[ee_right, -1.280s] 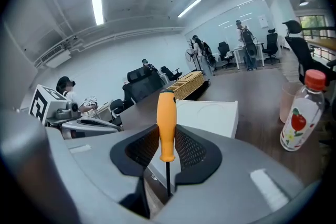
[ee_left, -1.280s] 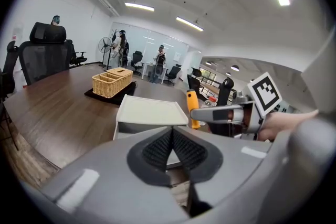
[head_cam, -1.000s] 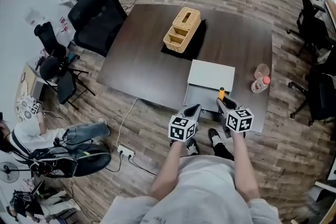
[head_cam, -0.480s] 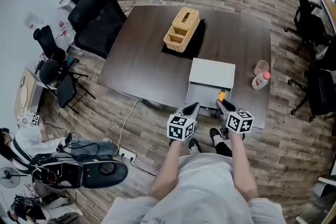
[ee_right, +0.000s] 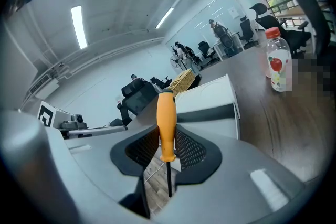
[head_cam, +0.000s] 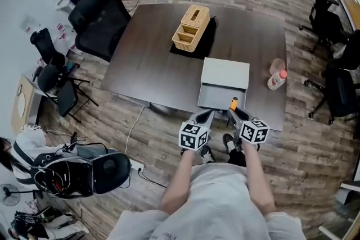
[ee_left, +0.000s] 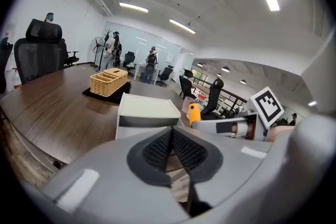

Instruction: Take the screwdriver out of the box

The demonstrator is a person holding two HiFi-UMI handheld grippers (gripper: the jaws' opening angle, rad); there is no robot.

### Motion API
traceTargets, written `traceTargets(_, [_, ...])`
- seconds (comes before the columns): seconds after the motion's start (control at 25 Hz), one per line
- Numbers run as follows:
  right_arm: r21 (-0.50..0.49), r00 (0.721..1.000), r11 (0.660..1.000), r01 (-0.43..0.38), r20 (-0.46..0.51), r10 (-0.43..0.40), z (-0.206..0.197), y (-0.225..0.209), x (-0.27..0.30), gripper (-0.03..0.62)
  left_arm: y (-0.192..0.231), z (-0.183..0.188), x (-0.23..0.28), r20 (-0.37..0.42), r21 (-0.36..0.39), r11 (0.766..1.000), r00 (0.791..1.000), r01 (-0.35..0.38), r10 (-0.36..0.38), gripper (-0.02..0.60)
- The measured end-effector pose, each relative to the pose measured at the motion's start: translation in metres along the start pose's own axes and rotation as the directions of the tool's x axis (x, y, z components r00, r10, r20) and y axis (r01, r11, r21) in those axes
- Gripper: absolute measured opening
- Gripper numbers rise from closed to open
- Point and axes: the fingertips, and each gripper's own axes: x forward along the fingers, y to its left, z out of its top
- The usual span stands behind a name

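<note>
The screwdriver (ee_right: pixel 167 123) has an orange handle and a thin dark shaft. It stands upright between the jaws of my right gripper (ee_right: pixel 168 152), which is shut on the handle's lower end. In the head view the right gripper (head_cam: pixel 232 112) sits at the table's near edge, just in front of the white box (head_cam: pixel 225 75), with the screwdriver (head_cam: pixel 233 103) above the box's front edge. My left gripper (head_cam: pixel 206 116) hangs beside it, off the table edge. The left gripper (ee_left: pixel 171 139) is shut with nothing in it. The box (ee_left: pixel 144 108) shows a dark gap under its top.
A wicker basket (head_cam: pixel 193 29) on a black mat stands at the far side of the dark table (head_cam: pixel 152 64). A bottle (head_cam: pixel 275 80) with a red cap lies right of the box. Office chairs (head_cam: pixel 101 22) surround the table; cables run over the floor.
Both grippers have drawn back slightly toward the near table edge, the right one still carrying the screwdriver. The box has not moved.
</note>
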Motion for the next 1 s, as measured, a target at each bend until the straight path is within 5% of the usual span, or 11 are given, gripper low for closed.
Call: traceTargets(1.0, [0.143,0.988,0.988,-0.062,0.15,0.04,-0.035,0.033,-0.003,0.097,0.017,-0.025,-0.046,0.0,0.073,0.997,1.0,0.006,-0.006,0.054])
